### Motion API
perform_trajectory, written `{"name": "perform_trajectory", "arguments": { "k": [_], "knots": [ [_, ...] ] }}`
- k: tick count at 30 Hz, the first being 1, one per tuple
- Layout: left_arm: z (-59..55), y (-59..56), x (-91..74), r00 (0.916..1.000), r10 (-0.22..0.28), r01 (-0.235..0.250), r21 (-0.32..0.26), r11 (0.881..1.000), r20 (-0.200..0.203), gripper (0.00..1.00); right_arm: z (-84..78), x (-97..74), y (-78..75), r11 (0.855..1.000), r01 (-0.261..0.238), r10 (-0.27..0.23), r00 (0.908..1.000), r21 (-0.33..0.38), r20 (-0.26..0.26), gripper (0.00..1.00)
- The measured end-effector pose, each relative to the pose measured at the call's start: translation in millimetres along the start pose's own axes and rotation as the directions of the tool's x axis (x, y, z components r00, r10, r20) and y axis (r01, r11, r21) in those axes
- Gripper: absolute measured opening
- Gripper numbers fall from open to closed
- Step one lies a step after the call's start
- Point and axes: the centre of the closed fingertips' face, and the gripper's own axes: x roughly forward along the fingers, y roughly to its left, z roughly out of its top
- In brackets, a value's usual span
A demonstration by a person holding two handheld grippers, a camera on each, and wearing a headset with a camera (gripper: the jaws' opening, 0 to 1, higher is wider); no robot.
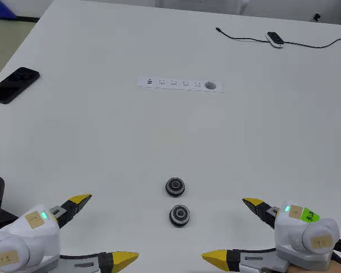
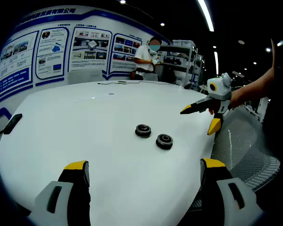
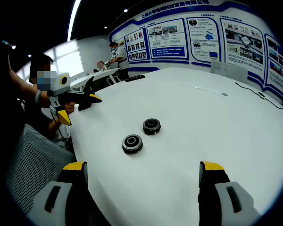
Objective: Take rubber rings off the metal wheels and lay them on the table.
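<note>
Two small metal wheels with black rubber rings lie flat on the white table: the far wheel [image 1: 175,186] [image 2: 143,130] [image 3: 151,125] and the near wheel [image 1: 179,215] [image 2: 164,141] [image 3: 132,143]. My left gripper [image 1: 105,227] [image 2: 144,174] [image 3: 78,108] is open at the table's near left edge. At the near right edge my right gripper [image 1: 234,228] [image 3: 144,174] [image 2: 198,117] is open too. The wheels sit between the two grippers, and neither gripper touches them.
A white power strip [image 1: 179,84] lies mid-table. A black phone [image 1: 12,84] rests at the left edge. A black cable with a remote [image 1: 274,38] runs along the far right. A person stands beyond the table [image 2: 148,56].
</note>
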Motion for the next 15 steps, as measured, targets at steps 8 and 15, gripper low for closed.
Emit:
{"name": "perform_trajectory", "arguments": {
  "k": [8,15],
  "knots": [
    [-2.5,-0.5,-0.1,1.0000,0.001,-0.001,0.002,1.000,-0.007,1.00,-2.1,0.0,3.0,1.000,-0.008,0.008,0.9999,0.009,-0.011,0.99],
    [-2.5,-2.2,0.4,0.9999,-0.001,0.001,0.001,1.000,-0.010,1.00,-2.0,-2.3,1.3,1.000,0.001,-0.001,1.0000,0.018,-0.006,0.99]
  ]
}}
